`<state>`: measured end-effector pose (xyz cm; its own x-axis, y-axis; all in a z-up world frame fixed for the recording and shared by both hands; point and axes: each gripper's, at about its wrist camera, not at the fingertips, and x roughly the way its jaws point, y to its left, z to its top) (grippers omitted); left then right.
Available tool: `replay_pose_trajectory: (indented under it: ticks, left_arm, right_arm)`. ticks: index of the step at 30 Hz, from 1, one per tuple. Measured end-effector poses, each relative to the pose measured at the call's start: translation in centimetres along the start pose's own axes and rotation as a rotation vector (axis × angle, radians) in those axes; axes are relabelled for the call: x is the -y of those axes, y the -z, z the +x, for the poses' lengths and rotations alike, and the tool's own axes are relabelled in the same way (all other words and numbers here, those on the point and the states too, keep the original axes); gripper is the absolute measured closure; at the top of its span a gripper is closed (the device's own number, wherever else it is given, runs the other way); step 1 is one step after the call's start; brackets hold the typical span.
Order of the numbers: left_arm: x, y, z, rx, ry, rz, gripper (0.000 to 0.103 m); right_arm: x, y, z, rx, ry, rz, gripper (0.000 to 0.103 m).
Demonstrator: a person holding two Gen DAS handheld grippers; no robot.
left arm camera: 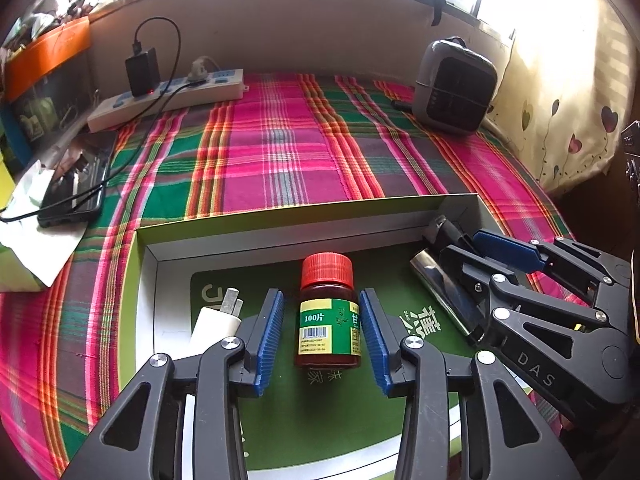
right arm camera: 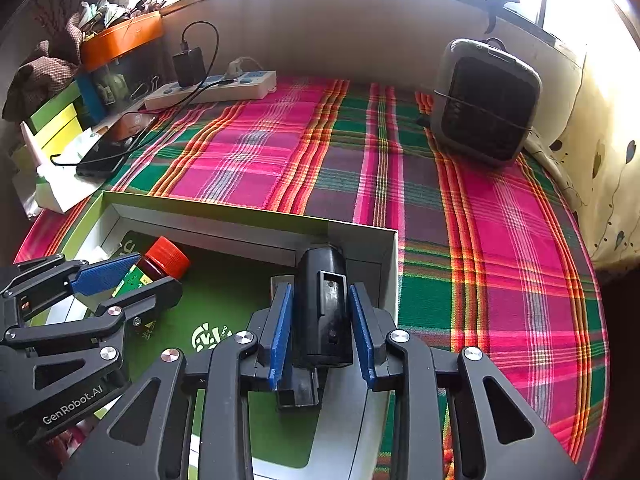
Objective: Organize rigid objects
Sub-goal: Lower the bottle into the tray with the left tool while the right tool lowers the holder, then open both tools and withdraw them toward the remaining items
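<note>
In the left wrist view, a shallow box (left arm camera: 140, 280) with a green floor is seen lying on the plaid-covered counter (left arm camera: 280, 140). Three items are already gathered inside the box. A brown pill bottle (left arm camera: 329, 312) with a red cap stands upright near the middle of the box. The left claw (left arm camera: 322, 334) is set around it with its blue pads spread wide; a gap is seen on each side, so the bottle is not gripped. A white charger plug (left arm camera: 218, 322) lies in the box just beside the bottle, toward the box's left wall. Toward the box's right corner, a black-and-silver tool (left arm camera: 444, 292) is seen, with the right claw (left arm camera: 476, 248) over it.

In the right wrist view, the same tool (right arm camera: 324, 304) is shown lying against the right wall of the box (right arm camera: 256, 216), its black body between the right claw's (right arm camera: 322, 332) blue pads. The pads sit narrowly about it, with a slim gap visible on each side; it is judged to be loose or just at contact, though a firm hold cannot be ruled out. The bottle (right arm camera: 160, 266) is seen tilted by the lens toward the box's left side, with the left claw (right arm camera: 120, 284) over it.

Outside the box, no loose small item is seen on the plaid cloth; only a power strip (right arm camera: 216, 88), a phone (right arm camera: 104, 160) and a grey heater (right arm camera: 486, 100) remain at its far edges, well apart from the box. The gathering is therefore judged to be nearly or fully done, with only the withdrawal of both claws apparently left.
</note>
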<state>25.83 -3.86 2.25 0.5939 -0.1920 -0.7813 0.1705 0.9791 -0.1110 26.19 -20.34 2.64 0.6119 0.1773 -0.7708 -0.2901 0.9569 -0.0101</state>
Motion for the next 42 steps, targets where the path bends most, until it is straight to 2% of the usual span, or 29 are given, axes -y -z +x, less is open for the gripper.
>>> replay_pose_trajectory:
  ticks: [5, 21, 42]
  left_arm:
    - [0.1, 0.2, -0.6, 0.013, 0.005, -0.003, 0.063]
    - [0.1, 1.3, -4.2, 0.064, 0.011, -0.007, 0.062]
    - [-2.9, 7.2, -10.1, 0.124, 0.004, -0.093, 0.062]
  right_arm:
    - [-0.2, 0.1, -0.6, 0.026, -0.001, 0.001, 0.066]
    - [-0.2, 1.3, -3.4, 0.063, -0.007, 0.026, 0.065]
    - [0.0, 6.2, -9.0, 0.122, -0.042, 0.095, 0.065]
